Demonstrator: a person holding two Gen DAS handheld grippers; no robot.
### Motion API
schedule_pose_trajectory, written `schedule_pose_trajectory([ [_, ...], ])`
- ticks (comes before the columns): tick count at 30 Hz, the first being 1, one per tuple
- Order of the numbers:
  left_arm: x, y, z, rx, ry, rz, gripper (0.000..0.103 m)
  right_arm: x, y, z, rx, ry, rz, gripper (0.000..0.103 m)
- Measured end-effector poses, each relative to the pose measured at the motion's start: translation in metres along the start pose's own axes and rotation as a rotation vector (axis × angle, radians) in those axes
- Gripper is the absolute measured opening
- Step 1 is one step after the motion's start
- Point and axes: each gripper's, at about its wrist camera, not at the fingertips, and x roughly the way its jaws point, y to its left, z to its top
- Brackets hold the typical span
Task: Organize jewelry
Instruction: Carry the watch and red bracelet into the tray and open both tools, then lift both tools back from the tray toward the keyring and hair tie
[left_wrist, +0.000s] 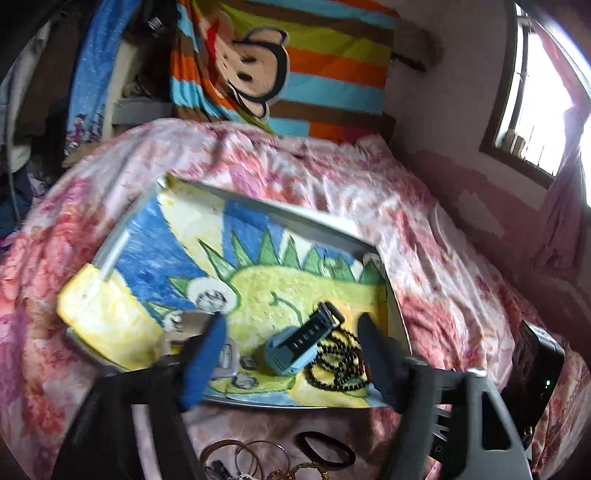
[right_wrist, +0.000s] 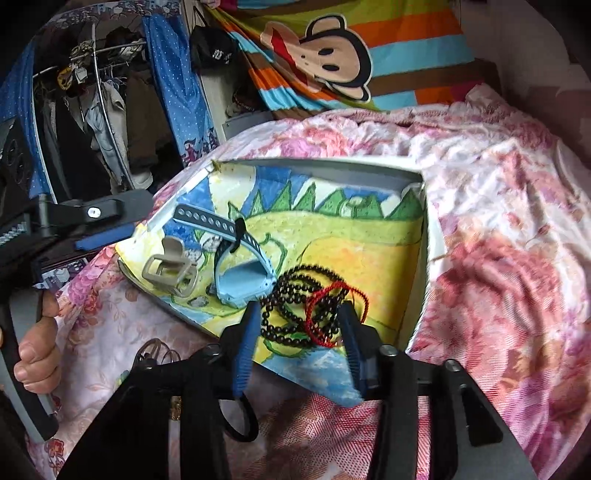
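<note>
Both the left hand-held gripper (left_wrist: 291, 339) and the right hand-held gripper (right_wrist: 299, 325) are spread wide and hold nothing; the blue watch (right_wrist: 240, 273), black beads (right_wrist: 291, 314) and hair clip (right_wrist: 168, 271) already lie in the tray (right_wrist: 332, 166) on the bed (right_wrist: 498, 221). I think the job is partly done; the bangles (left_wrist: 251, 458) and a dark hair band (left_wrist: 325, 448) wait outside on the bed.

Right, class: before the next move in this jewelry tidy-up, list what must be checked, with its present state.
1. Right tool open: ok, fingers spread.
2. Right tool lined up on the black bead necklace: ok, beads lie between its fingers.
3. Red string free of the beads: not ok, tangled over them.
4. Blue watch apart from the beads: not ok, it touches them.
5. Left tool empty: ok, open, holding nothing.
6. Tray flat on the bed: cannot tell.
</note>
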Motion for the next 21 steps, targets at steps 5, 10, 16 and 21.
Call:
schedule_pose_trajectory([
  [5,-0.027,0.001,0.001,0.009,-0.056,0.030,0.093,-0.029,0.009,0.010,-0.004,-0.084,-0.014,0.072],
  [10,-0.063,0.002,0.000,0.021,-0.146,0.061,0.102,-0.068,0.024,0.019,-0.038,-0.190,-0.045,0.092],
  [16,-0.105,0.004,-0.003,0.040,-0.220,0.094,0.103,-0.117,0.043,0.024,-0.060,-0.301,-0.076,0.101],
  [21,-0.136,0.008,-0.014,0.065,-0.260,0.120,0.103,-0.151,0.063,0.021,-0.089,-0.346,-0.089,0.101],
])
